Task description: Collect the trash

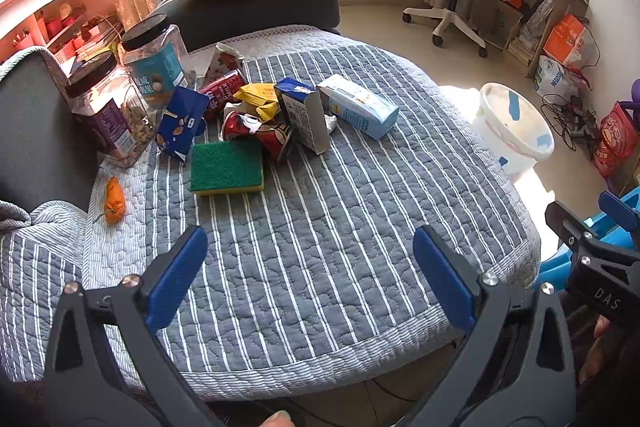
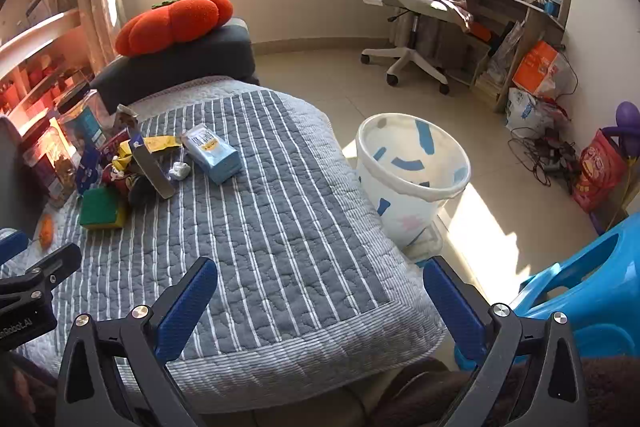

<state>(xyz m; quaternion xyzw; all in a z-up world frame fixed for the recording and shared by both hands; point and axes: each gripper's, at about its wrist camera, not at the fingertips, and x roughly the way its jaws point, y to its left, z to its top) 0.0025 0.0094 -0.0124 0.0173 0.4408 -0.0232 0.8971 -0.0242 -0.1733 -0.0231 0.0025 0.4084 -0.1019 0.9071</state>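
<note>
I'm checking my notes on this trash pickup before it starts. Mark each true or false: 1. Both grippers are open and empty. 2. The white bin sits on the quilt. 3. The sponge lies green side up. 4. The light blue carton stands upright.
1. Left gripper and right gripper open, empty: true.
2. False: the white bin stands on the floor beside the quilt.
3. Sponge green side up: true.
4. False: the light blue carton lies flat.
</note>
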